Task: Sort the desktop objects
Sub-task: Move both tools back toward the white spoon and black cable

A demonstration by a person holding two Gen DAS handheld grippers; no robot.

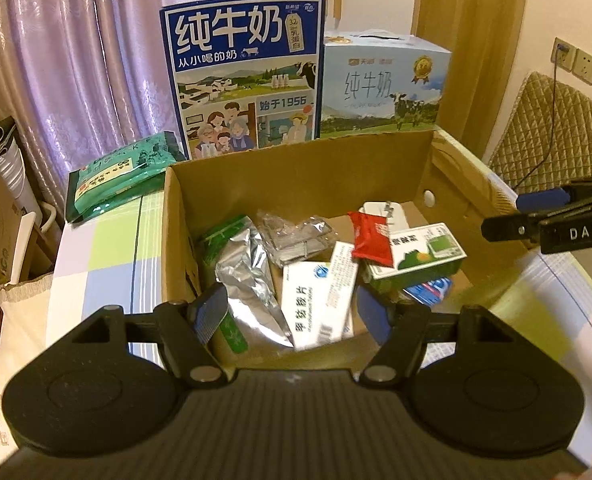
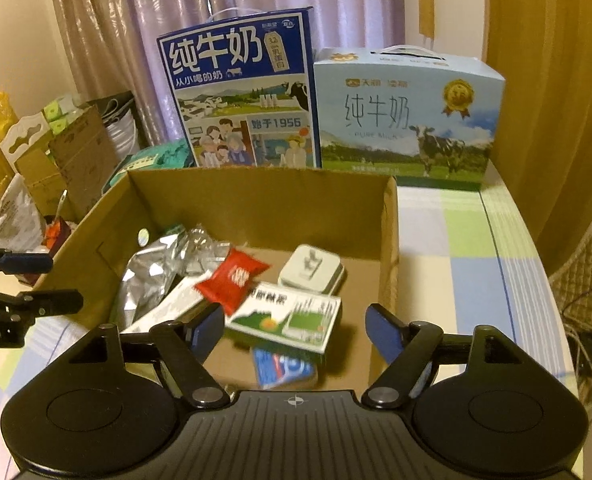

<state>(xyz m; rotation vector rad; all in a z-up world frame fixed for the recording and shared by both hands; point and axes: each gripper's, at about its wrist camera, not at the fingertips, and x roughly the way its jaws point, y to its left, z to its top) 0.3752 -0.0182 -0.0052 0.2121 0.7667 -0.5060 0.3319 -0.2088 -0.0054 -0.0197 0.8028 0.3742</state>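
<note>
Both tongs, left (image 1: 291,314) and right (image 2: 296,332), hang released over the cardboard box (image 2: 263,200) on the checked bench (image 2: 464,248), nothing between their blue pads. Only the left view shows the white medicine box (image 1: 320,304) squarely; the right shows a blue packet (image 2: 283,368) under the green-and-white carton (image 2: 291,316). Behind stands a case reading "1956" (image 2: 243,92); bare bench lies right of the box.

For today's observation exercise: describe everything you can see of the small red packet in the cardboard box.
The small red packet is a glossy, pillow-shaped wrapper with crimped ends and a white label, apparently sealed. It lies tilted on top of the pile, overlapping the green-and-white carton and a white medicine box. Neither gripper touches it.
</note>
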